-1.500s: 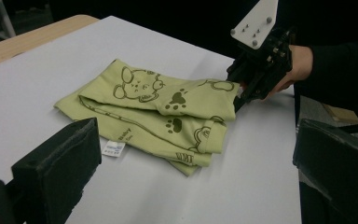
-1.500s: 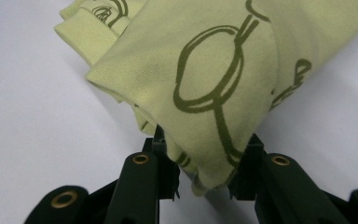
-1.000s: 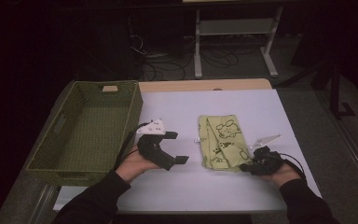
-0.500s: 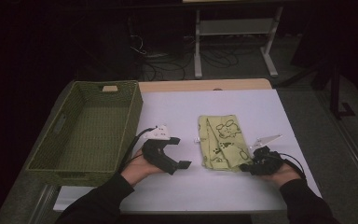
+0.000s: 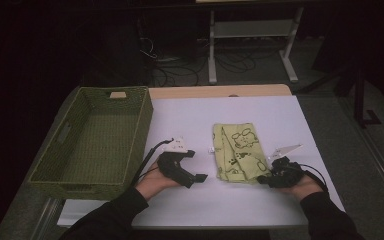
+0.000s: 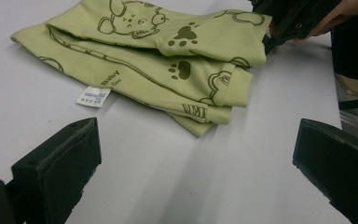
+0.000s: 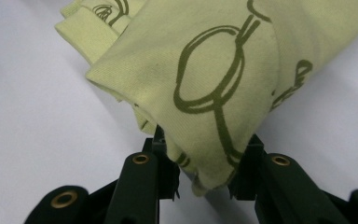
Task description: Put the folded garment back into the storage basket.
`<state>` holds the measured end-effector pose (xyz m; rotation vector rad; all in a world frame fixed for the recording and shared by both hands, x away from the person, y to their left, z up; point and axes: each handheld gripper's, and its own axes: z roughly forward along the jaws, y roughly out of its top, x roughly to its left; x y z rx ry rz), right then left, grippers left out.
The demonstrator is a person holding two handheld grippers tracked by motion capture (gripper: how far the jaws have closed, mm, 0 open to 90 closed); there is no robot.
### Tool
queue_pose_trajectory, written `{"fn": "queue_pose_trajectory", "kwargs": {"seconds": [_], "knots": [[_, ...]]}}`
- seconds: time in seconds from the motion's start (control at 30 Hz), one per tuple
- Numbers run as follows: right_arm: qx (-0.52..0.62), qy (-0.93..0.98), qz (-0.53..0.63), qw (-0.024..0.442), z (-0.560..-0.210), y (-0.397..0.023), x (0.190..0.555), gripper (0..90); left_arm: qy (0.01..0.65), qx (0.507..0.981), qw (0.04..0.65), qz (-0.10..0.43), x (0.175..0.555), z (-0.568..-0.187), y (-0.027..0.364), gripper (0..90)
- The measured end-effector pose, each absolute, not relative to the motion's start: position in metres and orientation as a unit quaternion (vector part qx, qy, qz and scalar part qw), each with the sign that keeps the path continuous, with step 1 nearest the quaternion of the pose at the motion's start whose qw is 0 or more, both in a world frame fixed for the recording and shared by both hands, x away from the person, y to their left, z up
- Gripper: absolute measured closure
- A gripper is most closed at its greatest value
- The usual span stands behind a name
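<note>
A folded green cloth (image 5: 238, 152) lies on the white table (image 5: 280, 115), right of centre, with the right gripper (image 5: 269, 178) at its near right corner. In the right gripper view the jaws are pinched on that corner, the layered fabric (image 7: 200, 84) bunched between the two pads and rising away from them. The left gripper (image 5: 196, 169) sits just left of the cloth, near its near left corner, apart from it; in the left gripper view its jaws stand spread wide, with bare table between them and the cloth (image 6: 168, 60) farther off. That view also shows a small white label (image 6: 93, 96) at the cloth's edge and paw prints on it. The high view adds a green basket (image 5: 70, 155) at the table's left side.
</note>
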<state>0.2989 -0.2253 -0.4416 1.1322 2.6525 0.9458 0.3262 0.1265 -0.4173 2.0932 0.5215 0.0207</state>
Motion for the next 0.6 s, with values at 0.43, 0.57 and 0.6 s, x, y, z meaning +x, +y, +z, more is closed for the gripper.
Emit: {"fn": "queue_pose_trajectory", "kwargs": {"seconds": [0.43, 0.57, 0.6], "knots": [[0.374, 0.872, 0.311, 0.053, -0.442, -0.225, 0.299, 68.0, 0.229, 0.854, 0.467, 0.01, 0.343, -0.43, 0.114, 0.3], [0.374, 0.872, 0.311, 0.053, -0.442, -0.225, 0.299, 68.1, 0.235, 0.852, 0.468, 0.011, 0.347, -0.432, 0.109, 0.3], [0.374, 0.872, 0.311, 0.054, -0.442, -0.225, 0.299, 68.1, 0.235, 0.852, 0.468, 0.011, 0.348, -0.432, 0.108, 0.3]]}}
